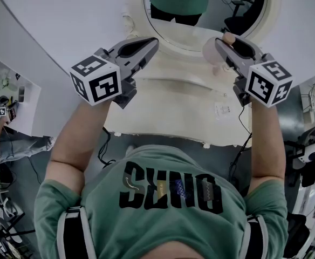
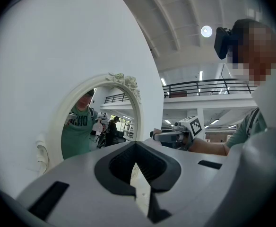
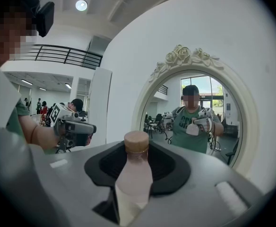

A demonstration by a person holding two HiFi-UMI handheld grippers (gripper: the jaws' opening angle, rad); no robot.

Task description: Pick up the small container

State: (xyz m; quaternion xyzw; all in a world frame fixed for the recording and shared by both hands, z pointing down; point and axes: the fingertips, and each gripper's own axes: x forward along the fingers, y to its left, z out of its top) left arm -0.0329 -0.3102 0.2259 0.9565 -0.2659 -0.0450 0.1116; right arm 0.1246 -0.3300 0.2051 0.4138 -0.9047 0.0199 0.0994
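Head view looks steeply down on a person in a green printed T-shirt [image 1: 163, 198] who stands at a cream-white dressing table [image 1: 173, 107] with both forearms raised, a grey two-jaw tool in each hand. At the left, the left gripper [image 1: 154, 41], with its black-and-white marker cube [image 1: 95, 80] nearest the camera, points over the table's far edge toward the lower left rim of the round mirror in a white moulded frame [image 1: 273, 15]. In the left gripper view its black-padded jaws meet at the tips, with only a thin slit of light behind them and nothing between them [image 2: 136, 145]. The frame's carved rose trim [image 2: 124, 79] rises to the left of them, and the other tool shows further right. At the right of the head view, the right gripper [image 1: 223, 41] is clamped on the small pale-pink container [image 1: 211, 50], bottle-shaped with a round tan cap [image 1: 228, 38]. The container is held clear of the tabletop, above the table's far right part and in front of the mirror's lower right rim. In the right gripper view the container [image 3: 134, 174] stands upright between the dark pads, its cap [image 3: 136, 141] just above them. The mirror [image 3: 187, 56] beyond reflects the person holding both tools.
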